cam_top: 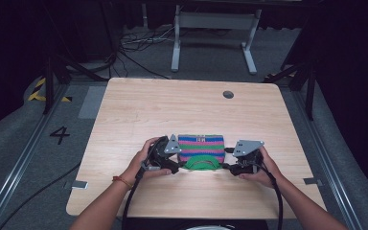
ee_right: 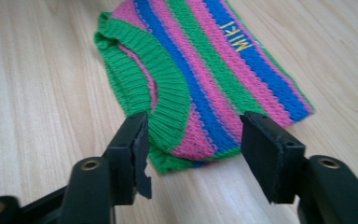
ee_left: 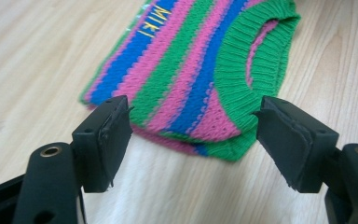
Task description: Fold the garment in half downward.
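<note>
A small knitted garment (cam_top: 202,146) with pink, blue and green stripes and a green ribbed collar (cam_top: 201,164) lies flat on the wooden table (cam_top: 139,110). Yellow letters are stitched on one blue stripe (ee_left: 153,21). My left gripper (cam_top: 179,167) is at the garment's left near corner, open, its jaws straddling that corner (ee_left: 200,140) without touching it. My right gripper (cam_top: 225,165) is at the right near corner, open too, with the corner of the garment (ee_right: 191,149) between its jaws. Each gripper is held in one of the person's hands.
A round cable hole (cam_top: 228,94) sits in the table near its far right edge. Behind the table stands a grey desk frame (cam_top: 214,28) with cables on the floor. Bare tabletop surrounds the garment on all sides.
</note>
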The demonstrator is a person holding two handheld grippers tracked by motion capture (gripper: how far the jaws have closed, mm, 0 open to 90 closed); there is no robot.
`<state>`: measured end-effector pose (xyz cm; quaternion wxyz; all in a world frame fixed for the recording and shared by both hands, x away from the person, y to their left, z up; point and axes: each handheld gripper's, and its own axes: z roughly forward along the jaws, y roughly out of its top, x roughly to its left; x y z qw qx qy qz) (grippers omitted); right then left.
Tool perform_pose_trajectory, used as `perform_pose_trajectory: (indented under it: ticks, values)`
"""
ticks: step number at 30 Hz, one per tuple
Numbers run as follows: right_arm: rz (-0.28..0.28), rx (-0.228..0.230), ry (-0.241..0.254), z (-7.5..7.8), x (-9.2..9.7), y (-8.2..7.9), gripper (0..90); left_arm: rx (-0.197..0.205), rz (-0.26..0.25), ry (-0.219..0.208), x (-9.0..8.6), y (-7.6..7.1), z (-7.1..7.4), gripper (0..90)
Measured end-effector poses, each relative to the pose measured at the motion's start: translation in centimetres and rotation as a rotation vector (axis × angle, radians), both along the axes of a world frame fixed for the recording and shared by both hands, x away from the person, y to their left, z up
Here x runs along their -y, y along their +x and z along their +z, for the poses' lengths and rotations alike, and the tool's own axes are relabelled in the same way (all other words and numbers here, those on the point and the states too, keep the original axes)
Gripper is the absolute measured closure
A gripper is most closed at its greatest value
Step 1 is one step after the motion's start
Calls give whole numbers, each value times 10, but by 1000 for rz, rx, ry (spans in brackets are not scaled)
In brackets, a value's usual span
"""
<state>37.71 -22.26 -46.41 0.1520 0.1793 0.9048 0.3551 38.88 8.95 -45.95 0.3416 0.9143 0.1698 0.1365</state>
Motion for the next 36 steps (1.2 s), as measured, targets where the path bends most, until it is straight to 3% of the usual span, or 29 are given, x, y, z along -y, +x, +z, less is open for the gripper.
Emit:
perform_pose_trajectory:
  ticks: [18,26,36]
  values:
    - [-100,23,-48,6,39,-16,258,30,88,95,-56,-21,8,230]
    - [-148,27,-41,4,58,-24,226,37,99,137,-73,-30,8,202]
    - [-219,30,-22,0,88,-37,189,38,117,158,-96,-39,3,195]
